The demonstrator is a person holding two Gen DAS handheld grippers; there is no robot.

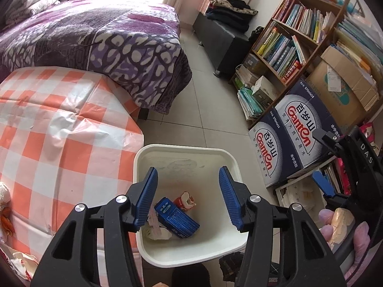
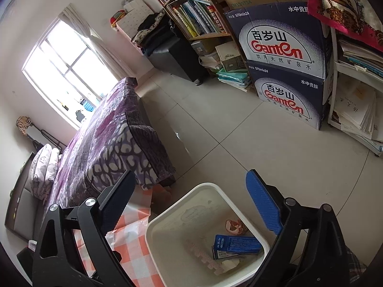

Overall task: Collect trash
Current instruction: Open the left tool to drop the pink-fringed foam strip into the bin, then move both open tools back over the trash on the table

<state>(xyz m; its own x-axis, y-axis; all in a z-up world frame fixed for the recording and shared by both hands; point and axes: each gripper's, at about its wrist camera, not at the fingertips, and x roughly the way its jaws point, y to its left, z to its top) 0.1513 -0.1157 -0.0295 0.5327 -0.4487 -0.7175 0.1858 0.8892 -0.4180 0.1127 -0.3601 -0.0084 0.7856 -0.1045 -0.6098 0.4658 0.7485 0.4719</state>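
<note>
A white bin [image 1: 182, 148] stands on the floor beside the table. In it lie a blue carton [image 1: 176, 220], a crumpled red and white wrapper [image 1: 186, 200] and white tissue [image 1: 158, 230]. My left gripper [image 1: 189, 192] hovers over the bin's mouth, open, with nothing between its blue pads [image 1: 146, 199]. My right gripper [image 1: 323, 161] shows at the right edge, held by a gloved hand [image 1: 335, 227]. In the right wrist view the right gripper [image 2: 191, 199] stands wide open and empty above the bin [image 2: 153, 222], where the blue carton [image 2: 237, 242], the wrapper [image 2: 233, 226] and a pink foam piece [image 2: 203, 253] lie.
A table with an orange and white checked cloth [image 1: 59, 131] adjoins the bin on the left; crumpled litter [image 1: 4, 205] sits at its near edge. A purple bed [image 1: 107, 35] lies behind. Stacked Ganten water boxes [image 1: 287, 138] and a bookshelf [image 1: 287, 35] line the right side.
</note>
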